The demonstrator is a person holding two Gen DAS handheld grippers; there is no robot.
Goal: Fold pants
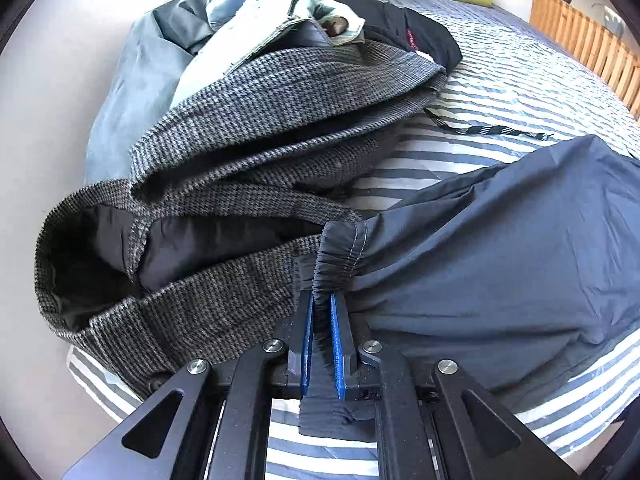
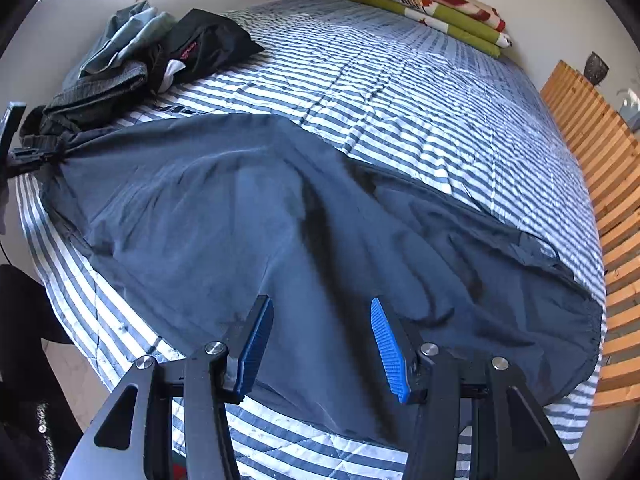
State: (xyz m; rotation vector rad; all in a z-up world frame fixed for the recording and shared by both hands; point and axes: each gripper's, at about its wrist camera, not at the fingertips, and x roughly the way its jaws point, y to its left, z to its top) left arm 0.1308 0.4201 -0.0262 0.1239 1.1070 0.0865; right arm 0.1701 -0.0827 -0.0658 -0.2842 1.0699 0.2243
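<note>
Dark blue pants (image 1: 500,248) lie spread across the striped bed. My left gripper (image 1: 322,296) is shut on their gathered elastic band (image 1: 340,252), which is pinched between the blue pads and bunches out on both sides. In the right wrist view the same pants (image 2: 248,208) stretch from that pinched end at the far left (image 2: 60,152) to a wide end at the right. My right gripper (image 2: 320,304) hovers open just over the pants' near edge, its blue pads well apart and pressing on nothing.
A pile of other clothes, with grey checked pants (image 1: 240,128), pale jeans (image 1: 256,12) and a black garment (image 2: 208,40), lies at the bed's left by the wall. A folded green and red blanket (image 2: 432,4) sits at the far end. A wooden slatted rail (image 2: 600,184) runs along the right.
</note>
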